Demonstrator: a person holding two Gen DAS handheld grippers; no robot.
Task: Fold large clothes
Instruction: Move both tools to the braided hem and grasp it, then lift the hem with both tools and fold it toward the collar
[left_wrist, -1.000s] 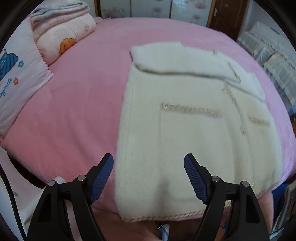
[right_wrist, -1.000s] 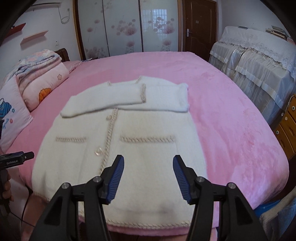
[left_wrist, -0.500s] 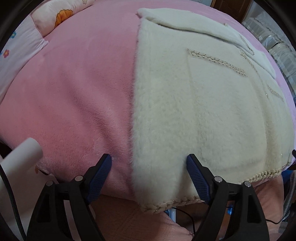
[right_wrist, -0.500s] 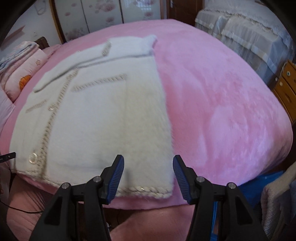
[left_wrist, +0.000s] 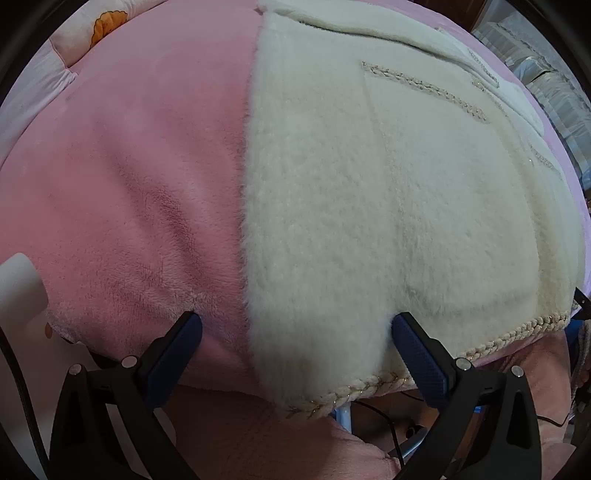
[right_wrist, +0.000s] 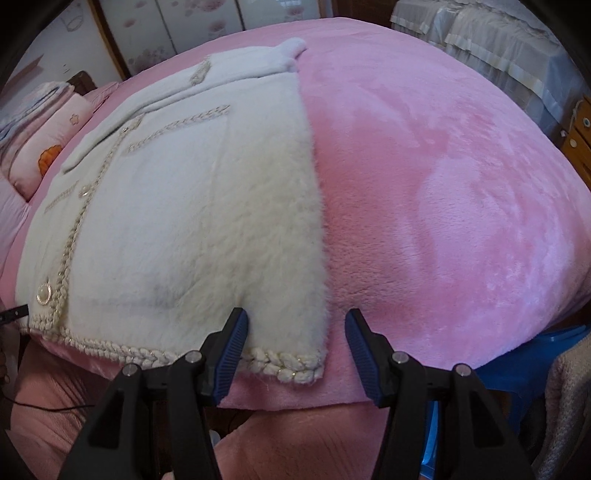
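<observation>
A: How do the jaws stand?

B: The left gripper (left_wrist: 295, 325) has its jaws very wide and still opening; its blue pads straddle the near left corner of the cream cardigan (left_wrist: 388, 192), one pad on the pink blanket (left_wrist: 129, 177), the other on the fleece. Nothing is pinched. The right gripper (right_wrist: 295, 325) is about half open and its jaws are closing; the cardigan's near right corner sits between the pads, but they do not yet press on it.

A: Start big, then. What carries it all?

B: A bed (right_wrist: 443, 184) covered by that pink plush blanket. The cardigan lies flat on it, front up, hem toward the near edge of the bed, both sleeves folded across the chest at the far end.

A: And around it?

B: Past the far left of the bed, a stack of folded quilts and pillows (right_wrist: 40, 136). Beyond the bed, floral wardrobe doors (right_wrist: 207, 29); to the right, furniture under a pale cover (right_wrist: 498, 55).

A: Smaller details?

B: A braided hem trim (right_wrist: 280, 363) runs along the near edge, a braided placket up the front, braid on the pocket tops, and a round pearl button (right_wrist: 44, 293) near the hem by the placket
</observation>
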